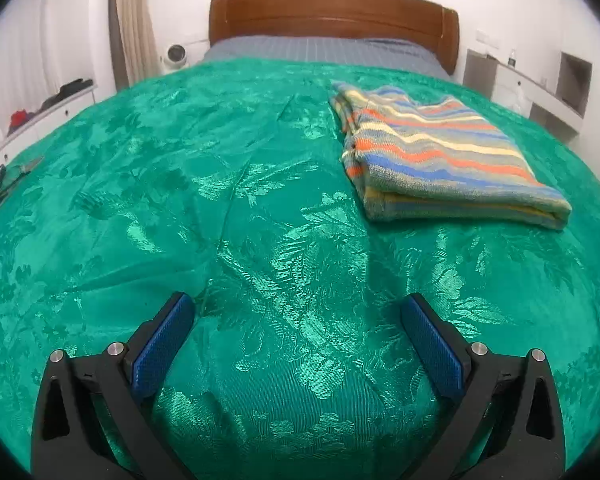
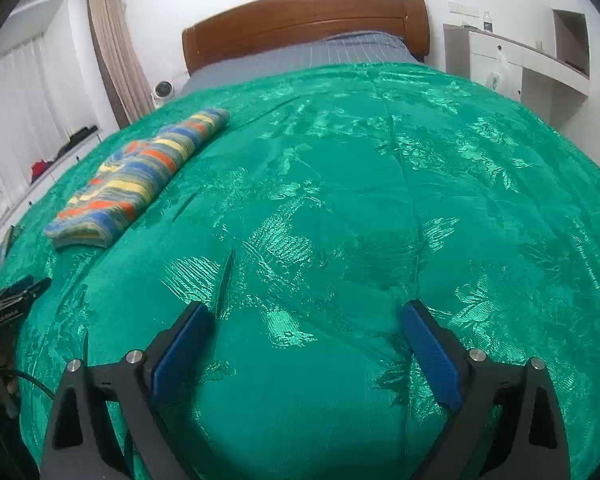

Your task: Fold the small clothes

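Left wrist view has the left gripper [image 1: 298, 308] hanging over bare green bedspread [image 1: 180, 200], blue pads spread wide and nothing between them. Same story on the other side: the right gripper [image 2: 306, 316] is splayed apart and empty over the cover, and neither tool is touching cloth.

And the striped garment [image 1: 440, 152] looks finished! It lies as a neat layered rectangle, edges stacked, one folded edge facing the foot of the bed. By the look of it the folding of this piece is done; no other loose clothing shows on the bed, so what remains, if anything, can't be judged from here.

It sits on the bedspread about mid-bed, ahead of the left gripper and off to its right, well apart from both tools. Its long axis seems to run up the bed, from the foot edge toward the wooden headboard [image 1: 332, 12], angled slightly.
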The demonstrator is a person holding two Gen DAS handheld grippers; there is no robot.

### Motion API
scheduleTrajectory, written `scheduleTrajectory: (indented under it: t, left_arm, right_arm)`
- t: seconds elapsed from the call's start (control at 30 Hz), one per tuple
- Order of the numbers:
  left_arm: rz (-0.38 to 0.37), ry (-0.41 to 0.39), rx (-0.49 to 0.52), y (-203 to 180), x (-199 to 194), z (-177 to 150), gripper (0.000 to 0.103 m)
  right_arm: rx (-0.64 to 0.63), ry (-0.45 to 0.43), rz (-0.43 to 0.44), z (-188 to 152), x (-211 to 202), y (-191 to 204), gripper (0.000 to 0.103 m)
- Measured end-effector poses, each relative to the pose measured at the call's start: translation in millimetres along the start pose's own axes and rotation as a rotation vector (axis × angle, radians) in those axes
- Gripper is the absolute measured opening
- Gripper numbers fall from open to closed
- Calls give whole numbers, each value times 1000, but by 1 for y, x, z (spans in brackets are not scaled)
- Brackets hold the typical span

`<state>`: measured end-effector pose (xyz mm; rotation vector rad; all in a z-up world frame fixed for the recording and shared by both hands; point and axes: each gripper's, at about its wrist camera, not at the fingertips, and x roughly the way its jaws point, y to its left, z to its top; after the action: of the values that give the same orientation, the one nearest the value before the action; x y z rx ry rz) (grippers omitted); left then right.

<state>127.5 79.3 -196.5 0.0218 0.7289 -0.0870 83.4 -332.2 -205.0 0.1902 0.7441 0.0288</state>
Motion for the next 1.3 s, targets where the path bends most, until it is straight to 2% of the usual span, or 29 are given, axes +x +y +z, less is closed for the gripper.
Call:
scheduleTrajectory:
  t: [0.53, 1.3]
  left_arm:
    - [4, -41, -8, -1, -3, -5, 102]
    - [9, -50, -9, -2, -5, -6, 102]
  right_arm:
    - [-4, -22, 0, -3, -1, 1, 96]
    - [-1, -25, 2, -4, -2, 0, 96]
